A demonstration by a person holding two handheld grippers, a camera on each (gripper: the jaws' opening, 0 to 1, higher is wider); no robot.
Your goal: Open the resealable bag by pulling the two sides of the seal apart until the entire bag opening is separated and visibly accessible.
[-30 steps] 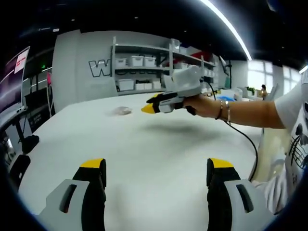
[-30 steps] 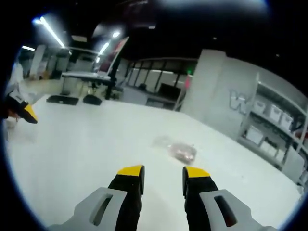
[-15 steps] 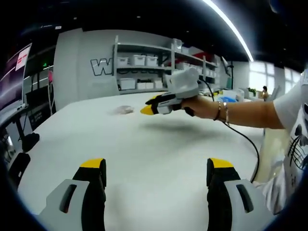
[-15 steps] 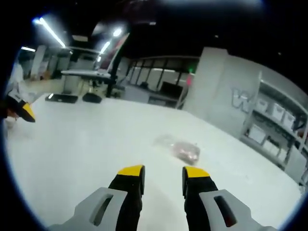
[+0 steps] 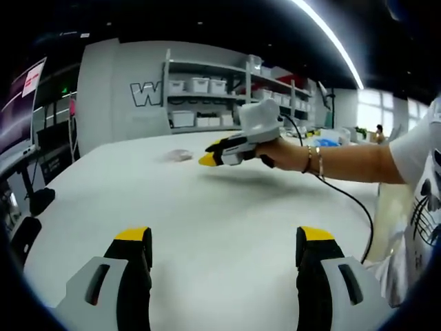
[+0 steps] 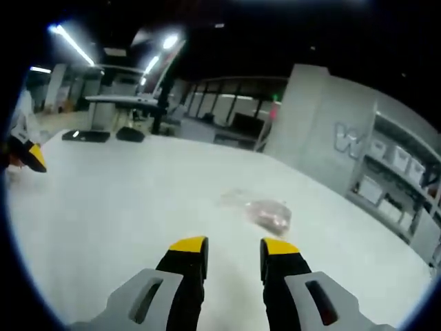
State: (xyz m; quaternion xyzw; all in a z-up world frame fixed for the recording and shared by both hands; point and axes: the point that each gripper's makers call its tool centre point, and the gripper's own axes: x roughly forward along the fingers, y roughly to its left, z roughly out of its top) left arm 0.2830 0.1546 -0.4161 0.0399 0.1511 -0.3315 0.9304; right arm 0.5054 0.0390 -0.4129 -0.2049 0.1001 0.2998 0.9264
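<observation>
The left gripper (image 5: 224,243) hung low over the near side of the white table (image 5: 207,207), jaws spread wide, gripping nothing. Further right, the right gripper (image 6: 233,249) pointed at the resealable bag (image 6: 258,208), jaws only narrowly parted, and it held nothing either. The bag lay flat on the far side of the table, well apart from both, untouched. My read: come in low, pinch one lip of the seal with each gripper, then pull outward evenly. The bag looked thin, clear, crinkly film with something brownish inside; the tabletop was smooth and matte.

White table (image 5: 227,227) before grey shelving (image 5: 207,96) of white bins (image 5: 196,86).
</observation>
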